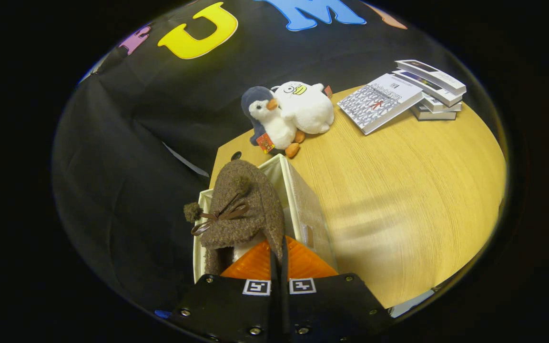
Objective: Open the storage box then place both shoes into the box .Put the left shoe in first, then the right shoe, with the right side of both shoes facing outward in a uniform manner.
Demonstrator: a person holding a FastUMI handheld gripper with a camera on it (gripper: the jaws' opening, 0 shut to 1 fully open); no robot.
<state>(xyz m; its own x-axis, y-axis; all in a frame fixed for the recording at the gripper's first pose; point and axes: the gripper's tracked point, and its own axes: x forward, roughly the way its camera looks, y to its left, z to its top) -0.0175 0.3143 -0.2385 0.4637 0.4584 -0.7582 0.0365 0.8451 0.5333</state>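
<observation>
Evidently mid-placement: the gripper (278, 259) pinches a brown fuzzy shoe (243, 209) above the open storage box (303, 200).
Orange fingers (255, 262) nearly meet on the shoe's rim, hanging it toe-forward for lowering inside; plush toys (289, 114) and books (398, 95) sit well beyond on the table (408, 190).

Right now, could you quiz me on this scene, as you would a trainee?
1. True or false: the gripper pinches the brown shoe.
2. What is the shoe held over? A) books B) white box C) penguin
3. What lies beside the stacked books on the table?

Key:
1. True; its orange fingers press on the shoe's edge.
2. B, the white box.
3. Two soft toys: a penguin and a white duck.
</observation>
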